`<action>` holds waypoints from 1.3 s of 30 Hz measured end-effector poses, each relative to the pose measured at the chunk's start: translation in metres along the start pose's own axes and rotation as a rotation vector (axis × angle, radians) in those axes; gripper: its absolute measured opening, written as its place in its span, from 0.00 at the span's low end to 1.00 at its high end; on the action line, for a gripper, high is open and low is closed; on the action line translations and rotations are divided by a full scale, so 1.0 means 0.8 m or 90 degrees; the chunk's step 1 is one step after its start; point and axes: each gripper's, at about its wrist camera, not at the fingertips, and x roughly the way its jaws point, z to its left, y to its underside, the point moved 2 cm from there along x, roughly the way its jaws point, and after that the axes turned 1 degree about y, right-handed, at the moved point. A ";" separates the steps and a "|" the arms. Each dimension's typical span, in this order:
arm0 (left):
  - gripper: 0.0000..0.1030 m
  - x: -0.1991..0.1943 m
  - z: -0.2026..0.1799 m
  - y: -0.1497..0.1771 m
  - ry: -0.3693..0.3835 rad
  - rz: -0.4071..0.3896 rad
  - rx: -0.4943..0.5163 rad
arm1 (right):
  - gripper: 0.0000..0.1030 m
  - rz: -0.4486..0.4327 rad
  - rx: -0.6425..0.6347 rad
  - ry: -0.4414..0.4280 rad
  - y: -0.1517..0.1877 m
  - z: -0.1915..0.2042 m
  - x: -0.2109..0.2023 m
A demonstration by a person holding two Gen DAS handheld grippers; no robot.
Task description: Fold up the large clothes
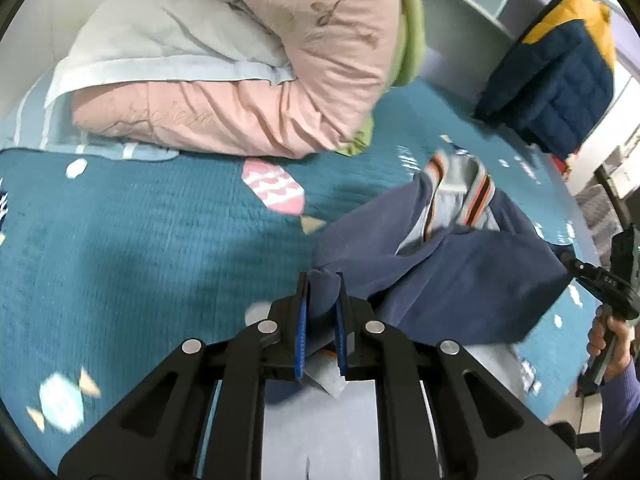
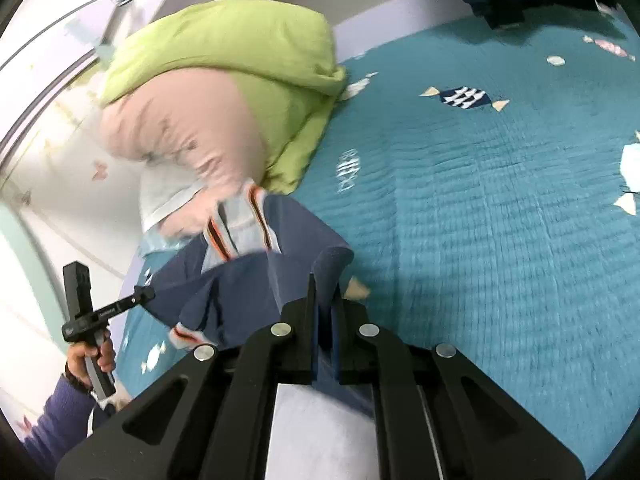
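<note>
The left hand-held gripper [image 1: 322,300] and the right hand-held gripper [image 2: 325,300] are each closed on an edge of the blue garment [image 1: 460,280], holding it above the bed [image 1: 160,240], probably to spread it flat. Its striped collar points to 12 o'clock.

A teal quilted bedspread [image 2: 480,208] carries a pink-and-green duvet [image 1: 248,92], navy garment [image 1: 460,276] and folded blue-yellow jacket [image 1: 556,84].

Left tool [image 1: 322,280] clamped on cloth; right tool [image 2: 325,284] likewise.
</note>
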 end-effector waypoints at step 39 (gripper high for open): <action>0.59 -0.102 0.034 0.310 -0.064 0.128 -0.174 | 0.50 0.170 0.188 0.247 0.284 -0.013 -0.111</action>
